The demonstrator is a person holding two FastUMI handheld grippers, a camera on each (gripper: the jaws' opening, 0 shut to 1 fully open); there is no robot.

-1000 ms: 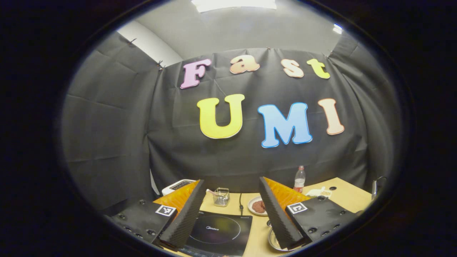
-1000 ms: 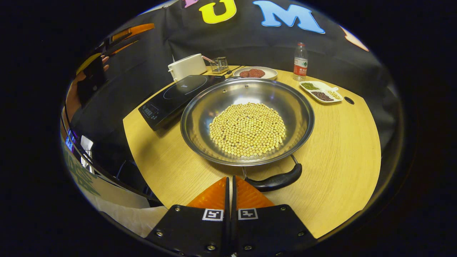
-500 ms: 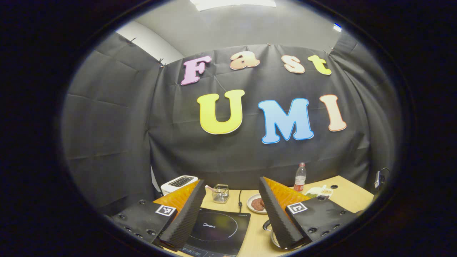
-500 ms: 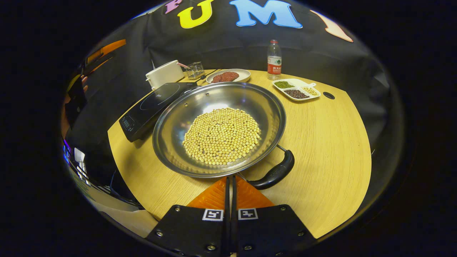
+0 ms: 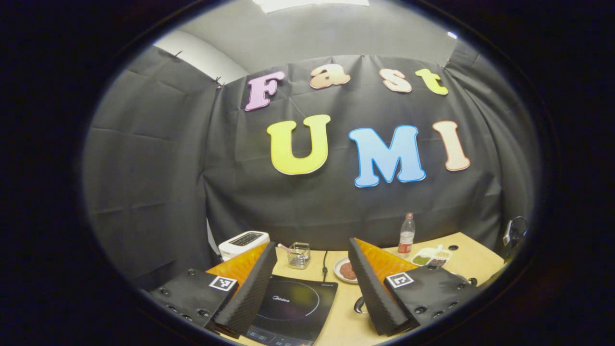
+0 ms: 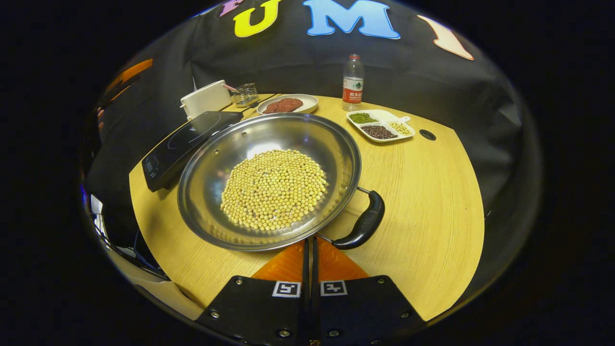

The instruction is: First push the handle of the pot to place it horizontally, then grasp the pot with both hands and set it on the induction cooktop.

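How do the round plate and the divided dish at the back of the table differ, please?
The round plate is circular and holds one reddish-brown heap; the divided dish is roughly rectangular with three compartments: green, dark and pale contents. The plate sits nearer the toaster, the dish right of the bottle. Both are white.

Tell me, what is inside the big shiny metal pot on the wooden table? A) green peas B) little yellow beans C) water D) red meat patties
B: the big shiny metal pot holds a heap of little round yellow beans in its middle, seen in the right gripper view.
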